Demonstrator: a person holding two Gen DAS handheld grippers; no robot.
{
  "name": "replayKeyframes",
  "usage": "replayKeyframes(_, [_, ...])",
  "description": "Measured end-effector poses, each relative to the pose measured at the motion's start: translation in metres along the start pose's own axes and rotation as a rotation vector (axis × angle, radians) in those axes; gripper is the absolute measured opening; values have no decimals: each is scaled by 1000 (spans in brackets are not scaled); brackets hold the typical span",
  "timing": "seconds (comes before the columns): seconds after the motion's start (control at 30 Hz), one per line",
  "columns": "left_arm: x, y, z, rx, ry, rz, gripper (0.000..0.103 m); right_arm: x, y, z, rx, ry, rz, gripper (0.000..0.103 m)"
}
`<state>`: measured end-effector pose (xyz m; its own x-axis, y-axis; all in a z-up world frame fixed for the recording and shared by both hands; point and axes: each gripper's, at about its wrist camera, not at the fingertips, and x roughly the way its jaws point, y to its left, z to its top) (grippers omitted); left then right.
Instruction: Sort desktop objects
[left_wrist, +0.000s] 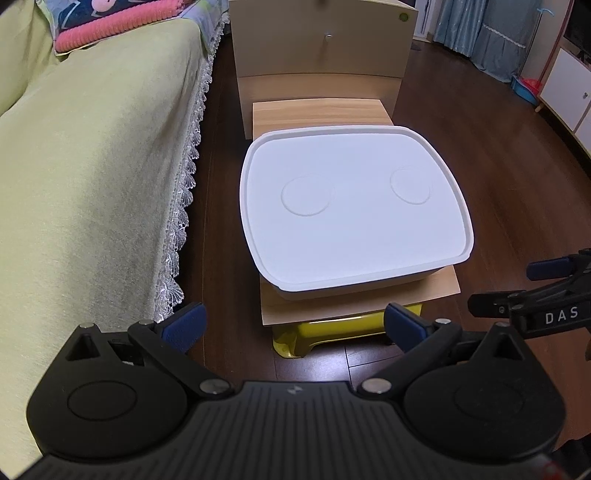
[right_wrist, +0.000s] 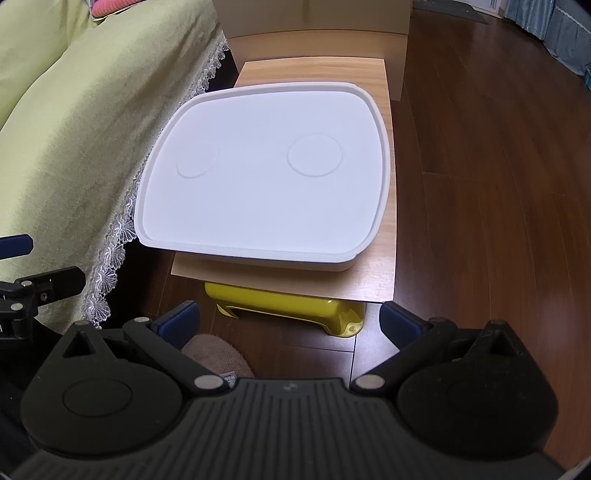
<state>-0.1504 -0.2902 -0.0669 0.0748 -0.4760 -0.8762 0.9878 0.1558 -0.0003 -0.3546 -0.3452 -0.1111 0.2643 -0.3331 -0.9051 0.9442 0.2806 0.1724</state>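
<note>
A: Report the position of the container.

B: A white box (left_wrist: 354, 280) with its white lid (left_wrist: 351, 206) fitted on top rests on a light wooden surface (left_wrist: 317, 110). The lid carries two shallow round recesses. The surface sits on a yellow stool (left_wrist: 325, 332), which stands on a dark wooden floor (left_wrist: 498, 177). No loose objects show on the lid or the surface.

A: Report the left gripper.

B: The left gripper (left_wrist: 293, 323) is released. Its blue-padded fingers (left_wrist: 184, 325) stand wide apart with nothing between them. It hovers short of the near edge of the surface, apart from the box.

A: Report the right gripper.

B: The right gripper (right_wrist: 290, 319) is also released and empty, fingers (right_wrist: 177, 321) spread wide. It hovers just beside the left one, at the same near edge, above the stool.

A: Surroundings?

B: A sofa under a yellow-green cover (left_wrist: 92, 166) with lace trim lies to the left of the surface. A pale wooden cabinet (left_wrist: 321, 44) stands behind it. A foot in a pinkish slipper (right_wrist: 218, 354) shows on the floor below the right gripper.
</note>
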Motion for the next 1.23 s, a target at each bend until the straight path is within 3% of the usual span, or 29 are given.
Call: replayKeyframes(1.23, [0, -10, 1, 56, -16, 47, 103, 0, 2, -4, 9, -1, -13, 102])
